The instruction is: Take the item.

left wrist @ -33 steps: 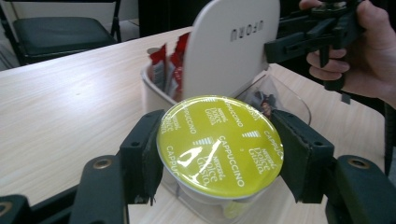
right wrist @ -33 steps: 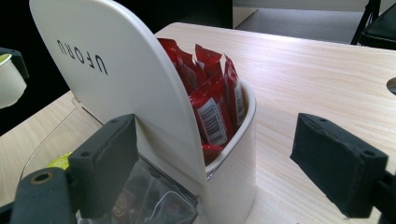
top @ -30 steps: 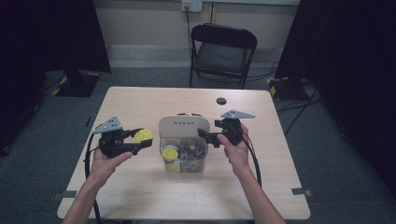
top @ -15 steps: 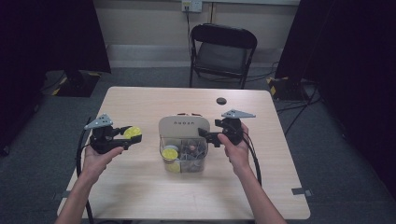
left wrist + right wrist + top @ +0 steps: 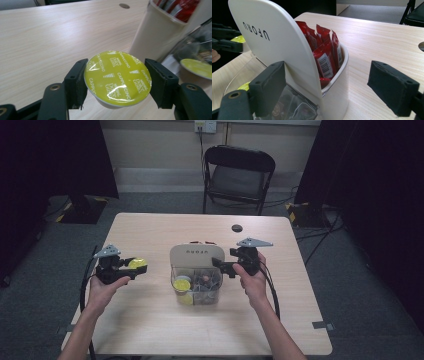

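Note:
A yellow cappuccino capsule (image 5: 117, 77) sits foil side up between the jaws of my left gripper (image 5: 117, 85), which is shut on its rim. In the high view this gripper (image 5: 134, 268) hovers low over the table, left of the organizer, with the capsule (image 5: 136, 263) at its tip. The organizer has a cream back panel (image 5: 196, 253) and a clear front compartment (image 5: 200, 287) holding a second yellow capsule (image 5: 181, 283). My right gripper (image 5: 220, 265) stands open at the organizer's right side. Its jaws (image 5: 332, 85) straddle the cream cup with red sachets (image 5: 324, 55), and the right pad is clear of the wall.
The pale wooden table (image 5: 150, 320) has a dark round grommet (image 5: 236, 227) behind the organizer. A black folding chair (image 5: 239, 172) stands beyond the far edge. Cables trail from both grippers toward the front edge.
My left gripper has carried the yellow capsule leftward and a little lower, away from the organizer. The right gripper has stayed where it was.

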A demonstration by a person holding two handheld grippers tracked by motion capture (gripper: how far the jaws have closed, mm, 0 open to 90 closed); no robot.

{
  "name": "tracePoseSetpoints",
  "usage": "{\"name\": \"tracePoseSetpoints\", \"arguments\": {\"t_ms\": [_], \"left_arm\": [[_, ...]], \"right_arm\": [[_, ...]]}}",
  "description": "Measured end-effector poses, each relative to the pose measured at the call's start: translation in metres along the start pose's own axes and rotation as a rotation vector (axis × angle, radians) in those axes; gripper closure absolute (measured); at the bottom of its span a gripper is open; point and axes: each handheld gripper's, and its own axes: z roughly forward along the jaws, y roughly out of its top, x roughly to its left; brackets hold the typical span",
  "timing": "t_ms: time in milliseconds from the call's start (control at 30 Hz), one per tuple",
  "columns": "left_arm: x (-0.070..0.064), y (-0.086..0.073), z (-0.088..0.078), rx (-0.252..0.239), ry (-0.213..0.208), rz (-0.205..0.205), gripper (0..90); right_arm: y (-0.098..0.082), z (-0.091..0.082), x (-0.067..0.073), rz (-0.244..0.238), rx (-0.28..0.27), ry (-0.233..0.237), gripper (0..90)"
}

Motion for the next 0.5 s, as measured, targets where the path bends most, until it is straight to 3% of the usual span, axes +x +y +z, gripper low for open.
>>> {"name": "tracePoseSetpoints", "arguments": {"t_ms": [100, 300, 500], "left_arm": [[0.006, -0.007, 0.007, 0.032, 0.018, 0.005, 38.4], [0.013, -0.016, 0.018, 0.063, 0.026, -0.022, 38.4], [0.012, -0.022, 0.029, 0.109, 0.023, -0.004, 38.4]], "right_arm": [[0.0, 0.0, 0.0, -0.001, 0.0, -0.001, 14.1], [0.0, 0.0, 0.0, -0.002, 0.002, 0.001, 14.1], [0.0, 0.0, 0.0, -0.003, 0.003, 0.002, 14.1]]}}
